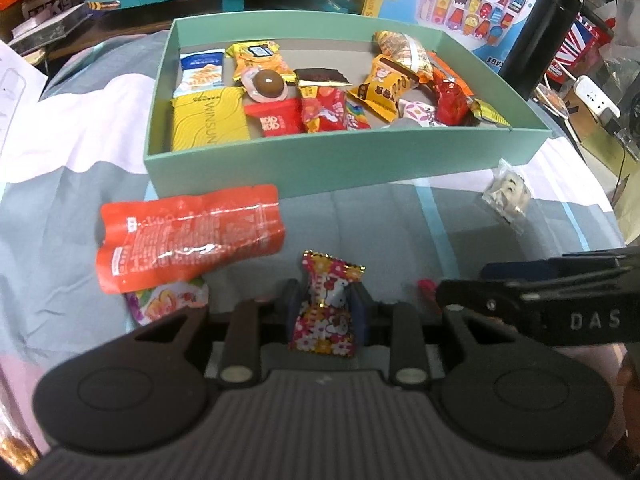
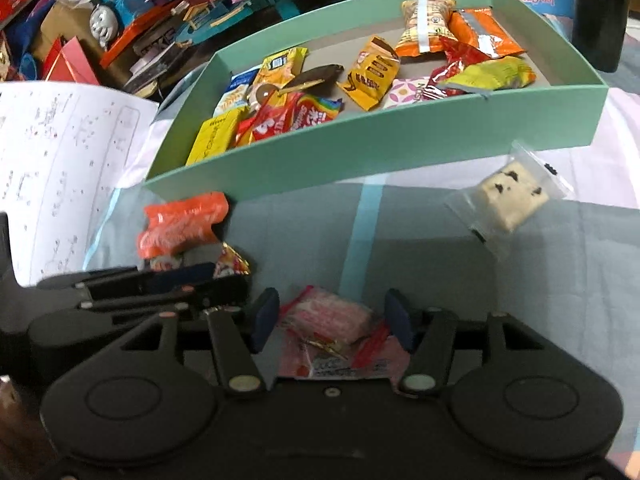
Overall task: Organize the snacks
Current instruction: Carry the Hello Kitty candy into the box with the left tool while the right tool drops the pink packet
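Note:
In the left wrist view my left gripper (image 1: 325, 298) is shut on a floral cat-print candy (image 1: 323, 320), its pads pressing both sides of the wrapper. In the right wrist view a pink wafer packet (image 2: 326, 314) lies on the cloth between the fingers of my right gripper (image 2: 332, 320). Its pads stand slightly off the packet, so it is open. The mint-green box (image 1: 344, 160) just ahead holds several wrapped snacks. My right gripper's body (image 1: 540, 308) shows at the right of the left wrist view. My left gripper (image 2: 160, 280) shows at the left of the right wrist view.
An orange packet (image 1: 188, 236) lies left of the held candy, over a small colourful sachet (image 1: 168, 300). A clear bag with a pale speckled bar (image 2: 512, 196) lies right, near the box. Printed paper (image 2: 60, 168), toys and a black bottle (image 1: 544, 32) crowd the far side.

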`<state>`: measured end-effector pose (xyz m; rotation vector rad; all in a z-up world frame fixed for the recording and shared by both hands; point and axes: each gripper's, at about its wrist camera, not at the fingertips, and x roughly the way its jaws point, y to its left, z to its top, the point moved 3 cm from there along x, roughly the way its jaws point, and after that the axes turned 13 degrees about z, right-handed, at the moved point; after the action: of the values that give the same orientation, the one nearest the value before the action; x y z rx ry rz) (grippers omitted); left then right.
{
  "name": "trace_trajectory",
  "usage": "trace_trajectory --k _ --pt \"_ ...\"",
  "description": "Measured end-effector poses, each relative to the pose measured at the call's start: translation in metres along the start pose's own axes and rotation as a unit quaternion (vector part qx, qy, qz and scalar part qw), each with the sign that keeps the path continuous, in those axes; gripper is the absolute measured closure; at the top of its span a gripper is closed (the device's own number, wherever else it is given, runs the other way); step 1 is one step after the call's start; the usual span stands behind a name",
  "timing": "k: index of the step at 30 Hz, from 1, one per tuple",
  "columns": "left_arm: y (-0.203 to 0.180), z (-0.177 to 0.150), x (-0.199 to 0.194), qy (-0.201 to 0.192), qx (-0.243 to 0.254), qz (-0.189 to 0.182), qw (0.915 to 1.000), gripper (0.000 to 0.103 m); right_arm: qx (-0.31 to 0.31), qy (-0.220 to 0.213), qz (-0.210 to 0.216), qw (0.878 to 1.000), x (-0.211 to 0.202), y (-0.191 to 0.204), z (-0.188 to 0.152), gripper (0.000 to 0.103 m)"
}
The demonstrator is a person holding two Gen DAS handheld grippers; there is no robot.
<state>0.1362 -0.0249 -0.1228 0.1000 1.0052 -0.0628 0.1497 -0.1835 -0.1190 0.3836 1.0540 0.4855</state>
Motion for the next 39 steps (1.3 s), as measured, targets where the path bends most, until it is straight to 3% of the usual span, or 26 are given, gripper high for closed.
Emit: trace_trajectory --k 4,6,8,10,12,14,20,22,24,25,26,27,34,37,39 --pt "0.002 -0.004 -0.002 0.003 -0.006 -0.001 1.0000 0.076 -0.001 0.006 0.011 1.000 -0.007 0.000 -0.006 0.038" --pt "0.005 -0.005 -0.003 0.005 -0.009 -0.002 0.9999 0.076 -0.008 0.006 0.011 1.000 -0.012 0.001 -0.009 0.025" --pt "0.006 -0.005 -0.004 0.008 -0.015 -0.004 0.9999 0.074 -0.019 0.004 0.012 1.000 -0.016 0.003 -0.013 0.026" --pt "0.006 -0.006 -0.004 0.008 -0.016 -0.003 0.9998 0.073 -0.035 0.007 -0.001 0.999 -0.016 0.005 -0.016 0.028" --pt "0.005 -0.007 -0.005 0.008 -0.014 0.000 0.9999 0.069 -0.043 0.011 -0.016 0.999 -0.013 0.006 -0.018 0.050" --pt "0.004 -0.009 -0.006 0.008 -0.012 0.001 0.9999 0.065 -0.044 0.008 -0.035 0.998 -0.010 0.004 -0.019 0.056" --pt "0.001 -0.009 -0.007 0.009 -0.004 0.004 0.9999 0.055 0.018 -0.023 -0.044 0.999 -0.018 -0.014 -0.011 0.057" --pt "-0.001 -0.009 -0.006 0.007 0.001 0.005 1.0000 0.054 0.008 -0.023 -0.035 0.999 -0.021 -0.014 -0.011 0.057" --pt "-0.003 -0.009 -0.006 0.003 0.011 0.011 0.9999 0.054 -0.012 -0.022 -0.032 0.999 -0.023 -0.011 -0.011 0.052" --pt "-0.004 -0.009 -0.006 0.001 0.017 0.017 0.9997 0.061 -0.022 -0.027 -0.032 0.999 -0.024 -0.008 -0.009 0.051" --pt "-0.004 -0.009 -0.005 -0.002 0.024 0.028 0.9993 0.076 -0.027 -0.030 -0.031 0.999 -0.025 -0.008 -0.007 0.050" --pt "-0.003 -0.008 -0.005 -0.004 0.029 0.038 0.9988 0.079 -0.031 -0.031 -0.028 0.999 -0.026 -0.008 -0.005 0.050" --pt "0.011 -0.005 -0.002 0.009 0.005 0.015 0.9998 0.080 -0.077 0.003 -0.019 0.997 0.001 -0.001 -0.001 0.047" --pt "0.009 -0.004 -0.001 0.005 0.013 0.017 0.9998 0.079 -0.133 0.010 -0.045 0.990 0.006 0.013 -0.010 0.048" --pt "0.005 -0.002 -0.001 0.002 0.022 0.020 0.9995 0.074 -0.171 0.013 -0.074 0.982 0.010 0.022 -0.018 0.061"
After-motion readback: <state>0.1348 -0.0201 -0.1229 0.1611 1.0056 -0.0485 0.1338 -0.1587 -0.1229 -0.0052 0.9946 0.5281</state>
